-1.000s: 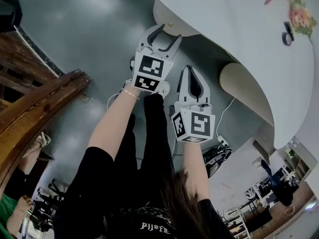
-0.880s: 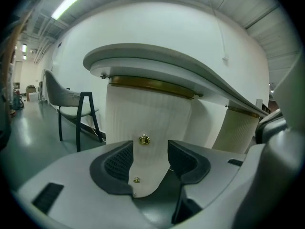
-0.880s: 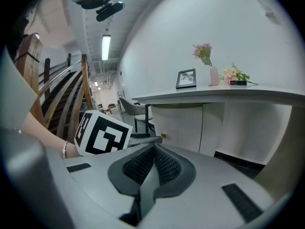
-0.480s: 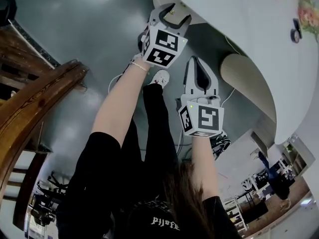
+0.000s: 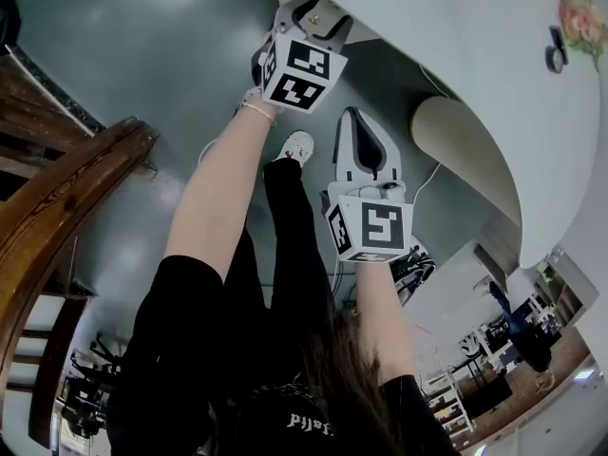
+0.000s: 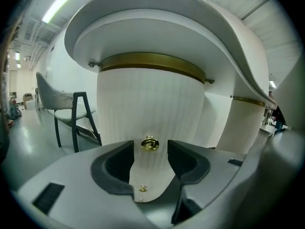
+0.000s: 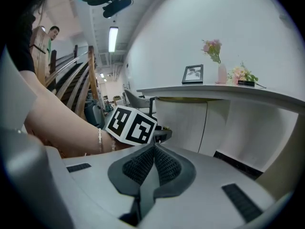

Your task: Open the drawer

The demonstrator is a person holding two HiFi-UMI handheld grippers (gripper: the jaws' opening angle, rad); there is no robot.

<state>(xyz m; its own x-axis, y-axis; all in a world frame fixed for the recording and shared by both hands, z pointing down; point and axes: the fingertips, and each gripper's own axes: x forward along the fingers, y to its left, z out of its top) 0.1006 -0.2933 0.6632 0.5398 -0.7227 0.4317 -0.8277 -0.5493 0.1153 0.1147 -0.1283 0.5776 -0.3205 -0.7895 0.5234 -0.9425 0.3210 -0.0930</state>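
currently the left gripper is up against the white ribbed, rounded drawer front, which sits beneath the front edge of the white curved counter and just under a brass-coloured band. its jaws are spread, with the small round gold knob between their tips and the dark pads clear of it on both sides. the right gripper hangs lower, nearer the person's body and off the counter's edge, jaws clenched together on nothing, with the left gripper's black-and-white marker cube just ahead of it.
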